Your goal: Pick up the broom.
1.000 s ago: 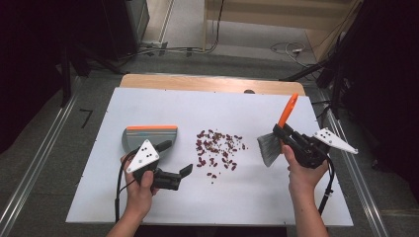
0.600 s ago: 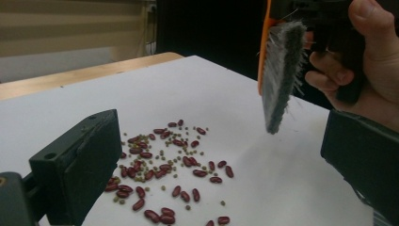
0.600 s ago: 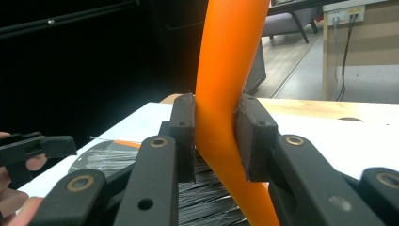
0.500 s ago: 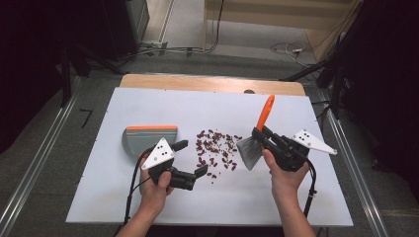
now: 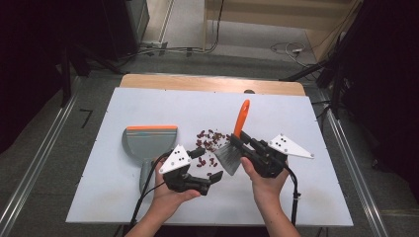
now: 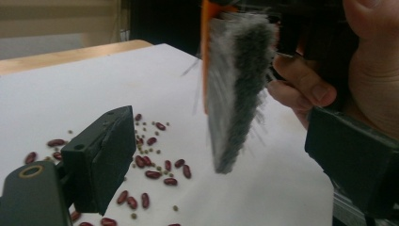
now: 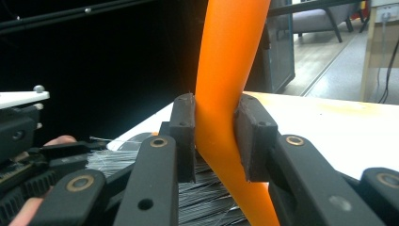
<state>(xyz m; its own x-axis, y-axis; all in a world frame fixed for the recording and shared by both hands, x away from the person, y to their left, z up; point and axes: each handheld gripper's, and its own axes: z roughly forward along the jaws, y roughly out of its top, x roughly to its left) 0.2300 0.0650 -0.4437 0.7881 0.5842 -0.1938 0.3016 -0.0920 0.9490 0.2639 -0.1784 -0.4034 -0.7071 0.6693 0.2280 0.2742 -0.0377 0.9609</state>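
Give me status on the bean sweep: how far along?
Done: the right tongs are shut on the orange-handled grey-bristled brush. In hand: its bristles hang just right of the scattered red beans, with the empty left tongs, whose jaws have just been closing, just below them. Left: every bean is on the white table; the grey dustpan with orange edge lies unheld, empty.

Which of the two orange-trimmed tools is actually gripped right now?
The brush: the right gripper clamps its orange handle. The dustpan lies untouched on the table.
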